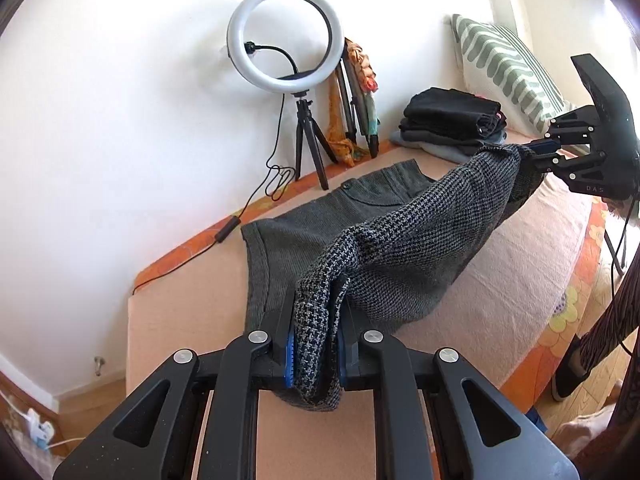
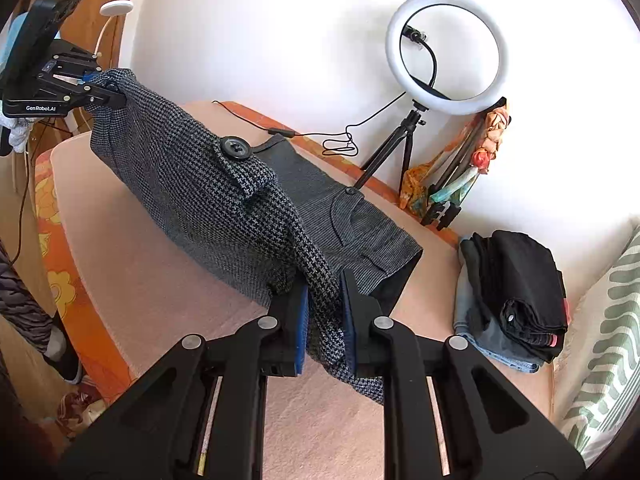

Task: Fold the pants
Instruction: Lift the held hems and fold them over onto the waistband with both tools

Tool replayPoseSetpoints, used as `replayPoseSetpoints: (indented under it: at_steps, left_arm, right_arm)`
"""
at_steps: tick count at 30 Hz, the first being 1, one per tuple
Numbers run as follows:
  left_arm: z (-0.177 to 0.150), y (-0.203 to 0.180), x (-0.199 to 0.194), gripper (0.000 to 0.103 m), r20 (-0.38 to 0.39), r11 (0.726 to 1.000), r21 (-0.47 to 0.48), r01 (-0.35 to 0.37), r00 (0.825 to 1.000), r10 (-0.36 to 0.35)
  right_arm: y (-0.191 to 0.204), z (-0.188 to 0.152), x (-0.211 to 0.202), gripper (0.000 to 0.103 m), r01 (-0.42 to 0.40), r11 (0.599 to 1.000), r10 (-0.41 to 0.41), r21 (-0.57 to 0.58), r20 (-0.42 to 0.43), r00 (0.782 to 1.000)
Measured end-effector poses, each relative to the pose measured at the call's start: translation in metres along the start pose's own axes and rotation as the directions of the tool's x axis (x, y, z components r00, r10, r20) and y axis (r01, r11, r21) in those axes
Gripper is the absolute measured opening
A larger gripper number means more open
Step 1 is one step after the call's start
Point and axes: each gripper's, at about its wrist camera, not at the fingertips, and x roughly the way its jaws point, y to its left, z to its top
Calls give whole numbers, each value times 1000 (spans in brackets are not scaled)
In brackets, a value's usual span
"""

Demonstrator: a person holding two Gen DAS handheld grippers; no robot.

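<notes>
At lower centre of its own view, the left gripper (image 1: 314, 354) pinches one pants (image 1: 400, 236) corner; the right gripper (image 1: 532, 152), upper right, pinches the other, cloth stretched above the bed (image 1: 192, 312). One ring light (image 1: 285, 36), one clothes pile (image 1: 452, 124).

You've got bare bed (image 2: 160, 288) on the near side of the pants (image 2: 208, 200), open to pass over. Far side's tighter: the ring light tripod (image 2: 400, 148) and its cable (image 2: 340, 140) line the wall, and the stack of folded clothes (image 2: 516, 300) blocks the pillow (image 2: 600, 360) end.
</notes>
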Motion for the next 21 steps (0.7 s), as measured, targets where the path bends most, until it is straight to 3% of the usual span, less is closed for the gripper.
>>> replayPoseSetpoints:
  at_steps: [10,21]
  left_arm:
    - [51,41,44,13,39,999,-8,-31,999,31]
    - [89,84,125,13,-18,998,-58,-6,1000,5]
  right_arm:
    - [-38,51,31,14,38,999,-38,-27,-17,999]
    - [-87,87,116,14,54,997,-60,-62,-107,992]
